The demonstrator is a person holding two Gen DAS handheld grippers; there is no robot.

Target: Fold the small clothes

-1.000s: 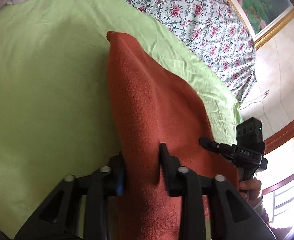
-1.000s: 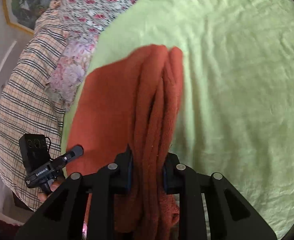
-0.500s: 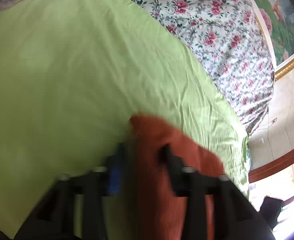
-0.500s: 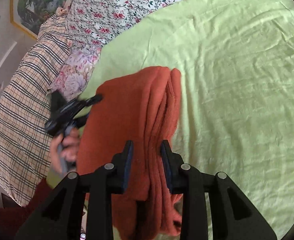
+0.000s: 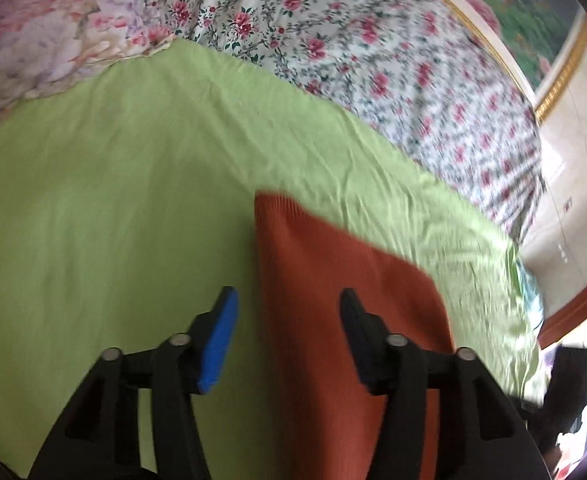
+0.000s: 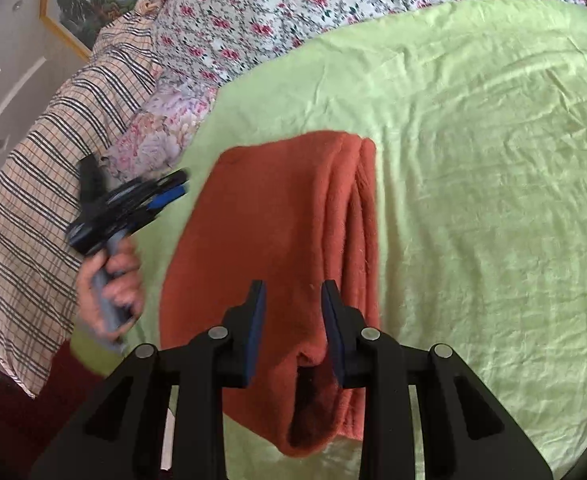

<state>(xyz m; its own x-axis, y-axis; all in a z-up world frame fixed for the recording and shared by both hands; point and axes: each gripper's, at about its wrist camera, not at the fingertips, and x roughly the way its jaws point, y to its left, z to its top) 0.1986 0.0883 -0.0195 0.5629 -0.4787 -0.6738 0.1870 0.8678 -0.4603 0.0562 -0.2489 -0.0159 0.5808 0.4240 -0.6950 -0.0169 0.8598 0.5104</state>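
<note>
While the folded rust-red knit garment (image 6: 277, 248) lay on the green bed sheet (image 6: 493, 160), both the left tool (image 5: 285, 320) and right tool (image 6: 289, 312) gaped empty, suggesting this fold was finished and smoothing might come next.

Motion-blurred left claw (image 6: 173, 190); orange garment's (image 5: 333, 320) near end behind claw fingers, frame-cut.

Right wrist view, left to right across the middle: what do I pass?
Plaid blanket → left claw held in the left hand → folded rust-orange garment → green sheet.
</note>
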